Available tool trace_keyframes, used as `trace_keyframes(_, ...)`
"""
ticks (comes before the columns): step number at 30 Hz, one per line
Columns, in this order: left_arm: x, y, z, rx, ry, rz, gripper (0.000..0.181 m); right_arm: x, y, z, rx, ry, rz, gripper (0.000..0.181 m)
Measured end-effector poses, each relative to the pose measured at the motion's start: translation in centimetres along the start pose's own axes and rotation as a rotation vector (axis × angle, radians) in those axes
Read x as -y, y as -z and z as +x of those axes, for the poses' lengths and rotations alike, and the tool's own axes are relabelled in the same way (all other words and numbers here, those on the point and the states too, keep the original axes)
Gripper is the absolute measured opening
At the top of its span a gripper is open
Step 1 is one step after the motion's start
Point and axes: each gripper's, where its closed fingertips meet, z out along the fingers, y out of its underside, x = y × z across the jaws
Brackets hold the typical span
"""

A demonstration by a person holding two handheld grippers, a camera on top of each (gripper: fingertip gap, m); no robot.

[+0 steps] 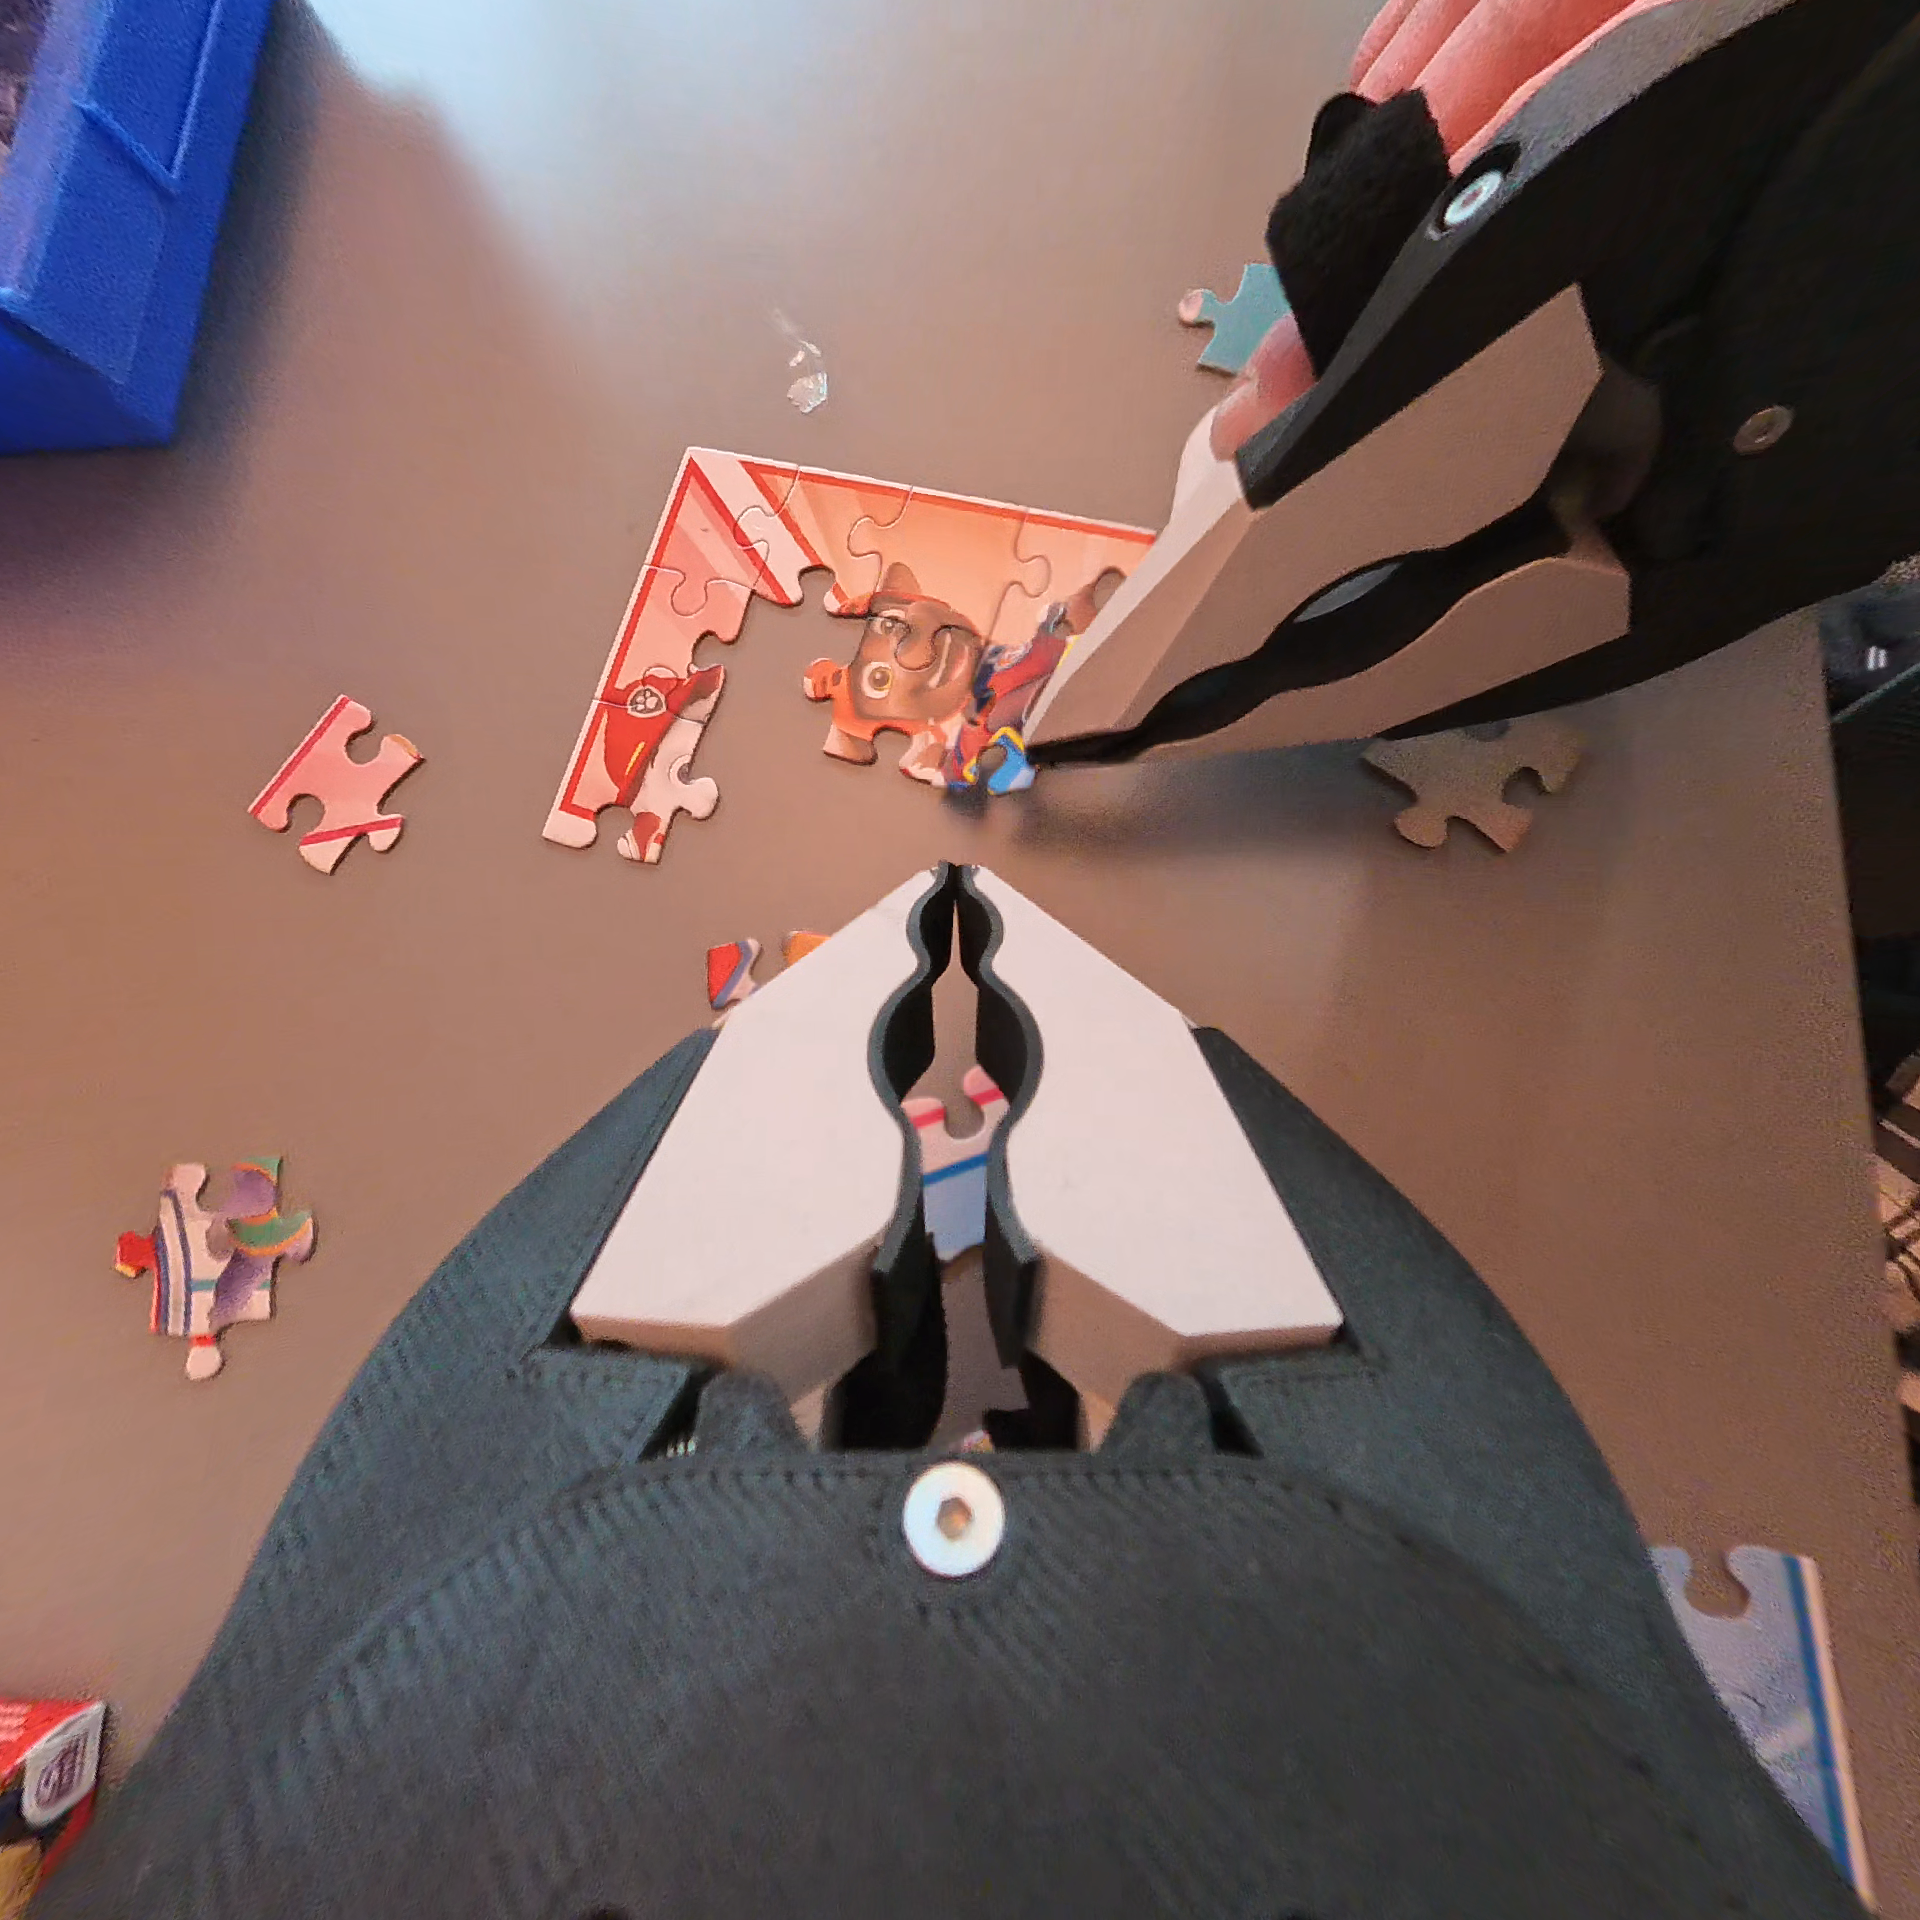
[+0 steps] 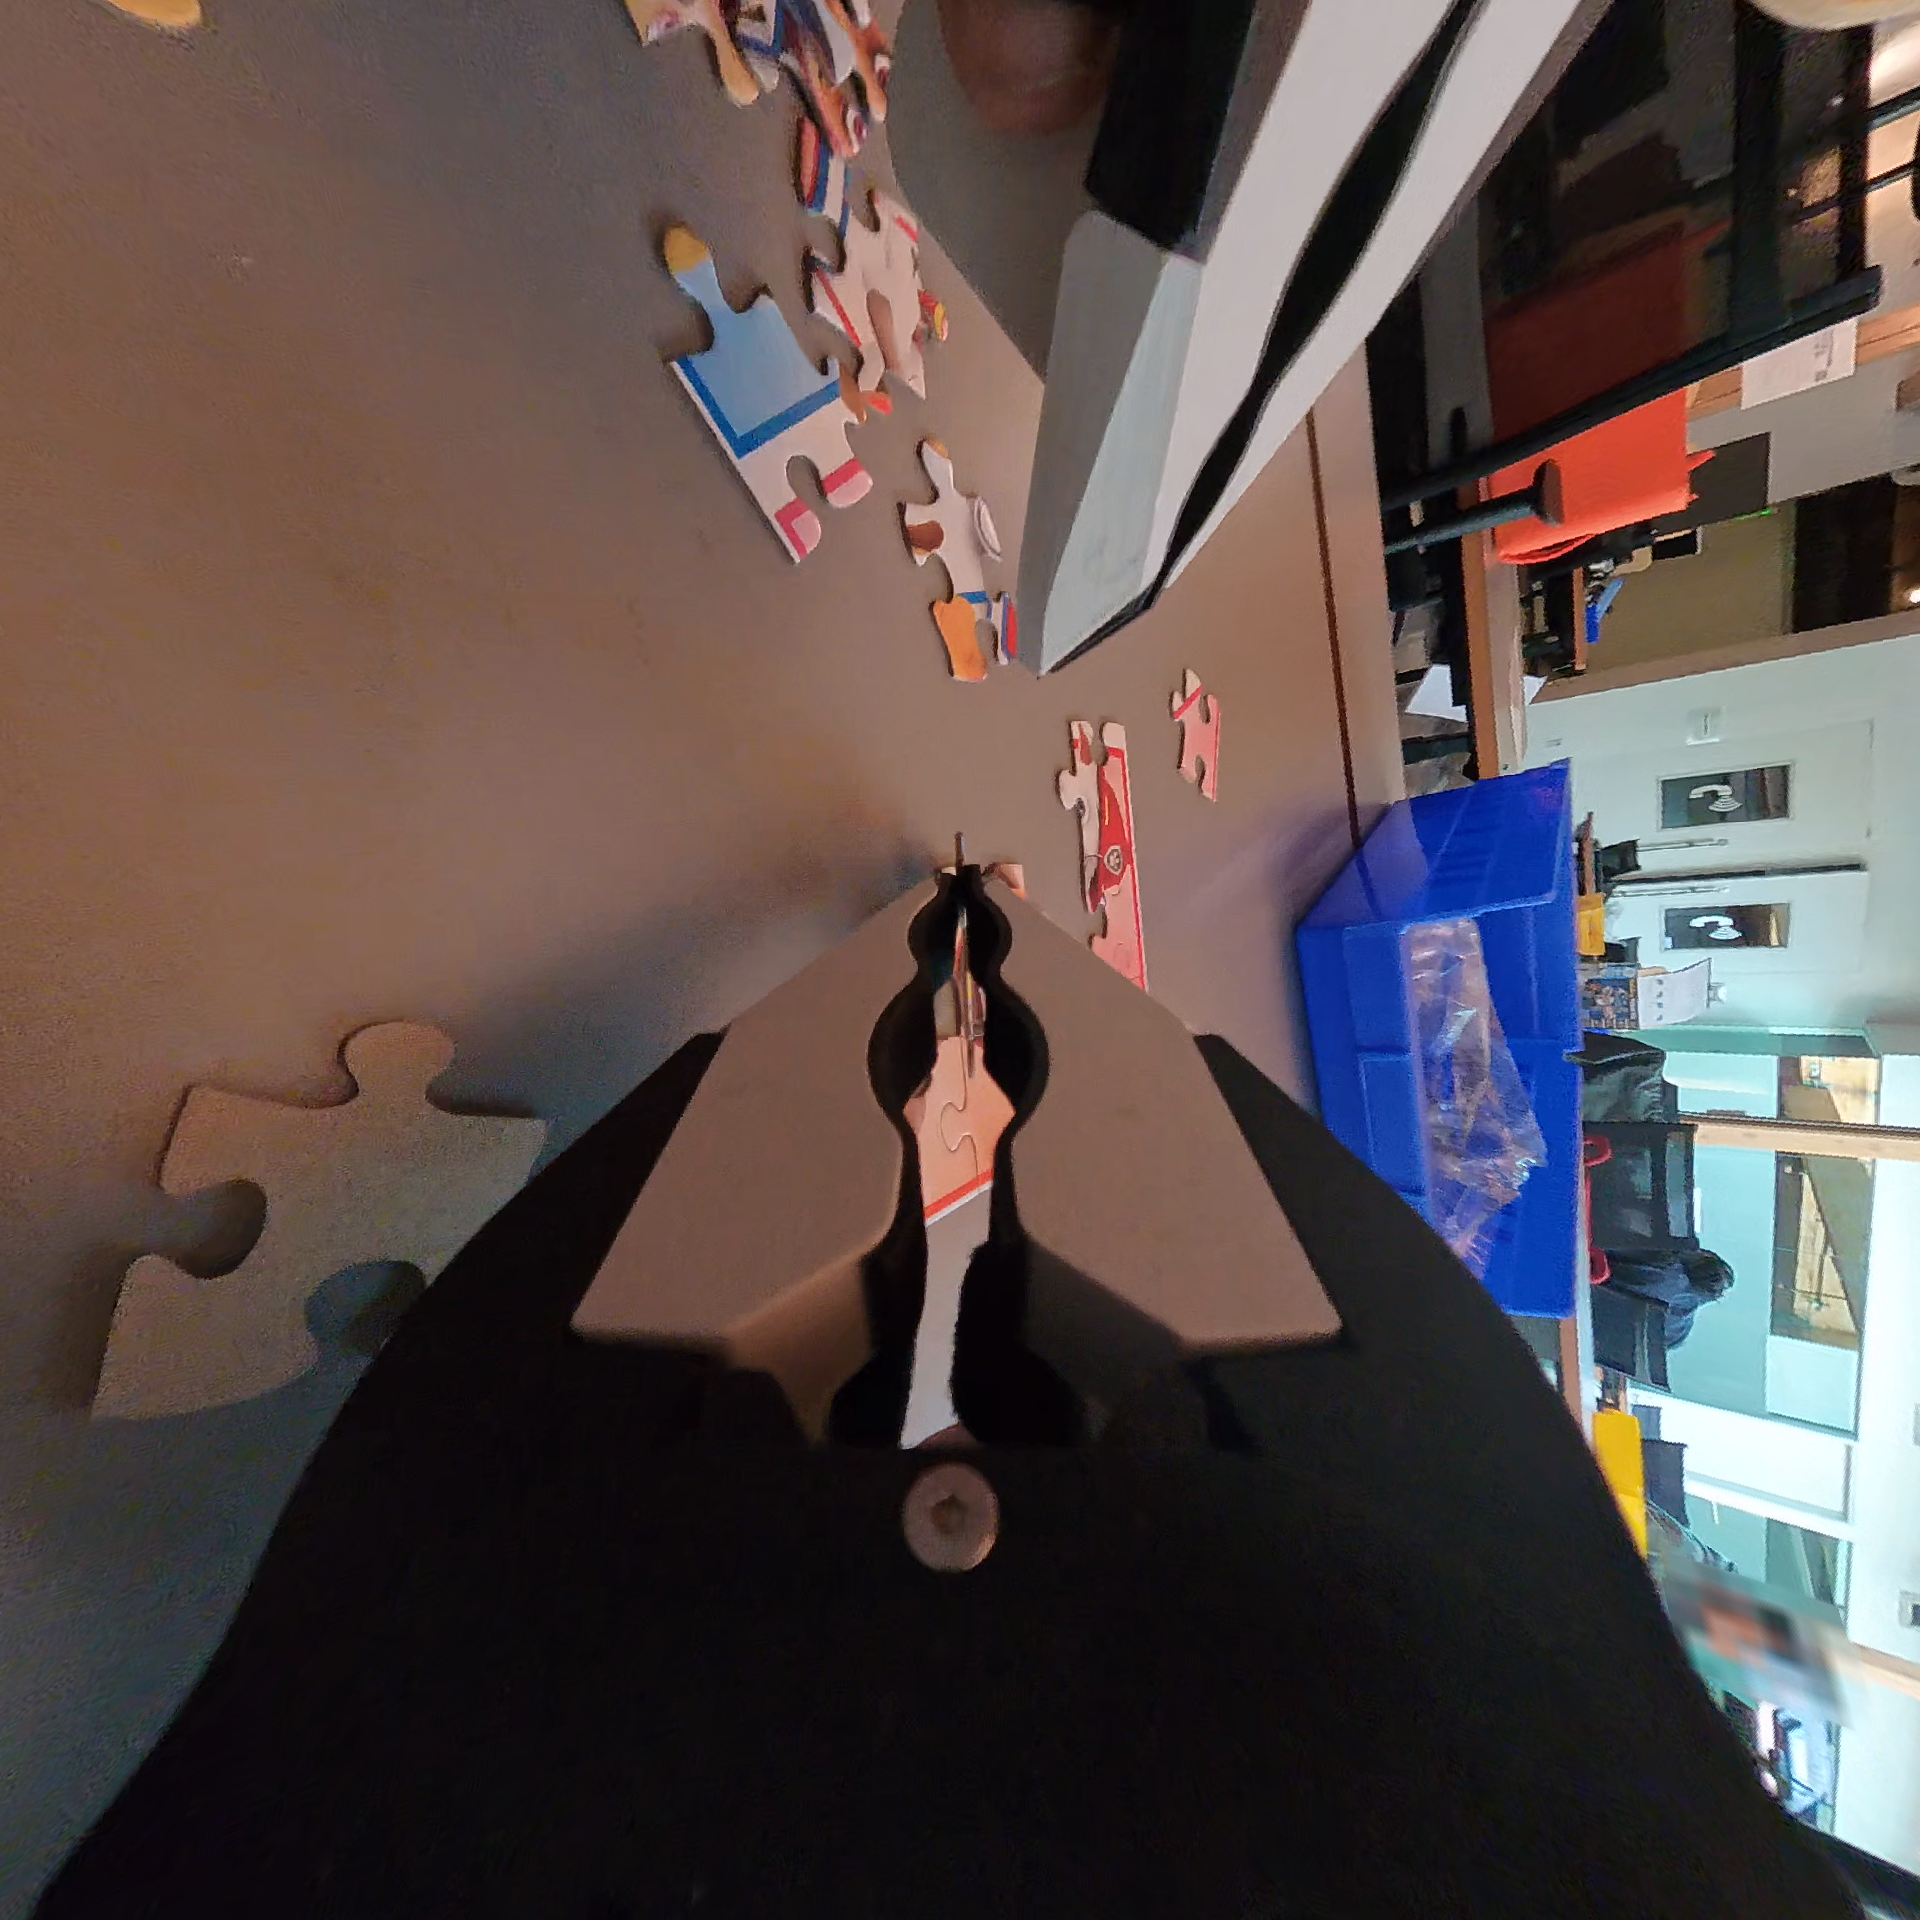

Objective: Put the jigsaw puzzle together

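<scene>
Pinching a colourful piece (image 1: 987, 764) at the lower edge of the assembled puzzle corner (image 1: 790, 613), the right gripper (image 1: 1039, 750) has its jaws clamped on it; the left gripper (image 1: 952, 878) hovers closed and empty. Pushing at an angle could likely buckle the joined pieces. The brown table (image 1: 1351, 1039) looks smooth, with a blue bin (image 2: 1455, 1039) at its edge and a cluttered workshop behind.

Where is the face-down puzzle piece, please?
The face-down puzzle piece lies at the table's right side in the left wrist view, just beyond the right tongs and right of the assembled puzzle.
</scene>
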Motion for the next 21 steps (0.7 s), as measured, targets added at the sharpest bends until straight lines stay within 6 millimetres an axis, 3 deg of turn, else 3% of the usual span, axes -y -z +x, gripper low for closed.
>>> trace_keyframes(11, 0.4, -3.4, 0.2, -0.056, -0.036, -0.049, 0.0, -0.8, -0.4, -1.1, 0.074, -0.046, -0.029, 0.0)
trace_keyframes(21, 0.0, -5.0, 0.4, -0.069, -0.048, -0.091, 0.0, -1.3, -0.5, -1.5, 0.091, -0.091, -0.083, 0.001)
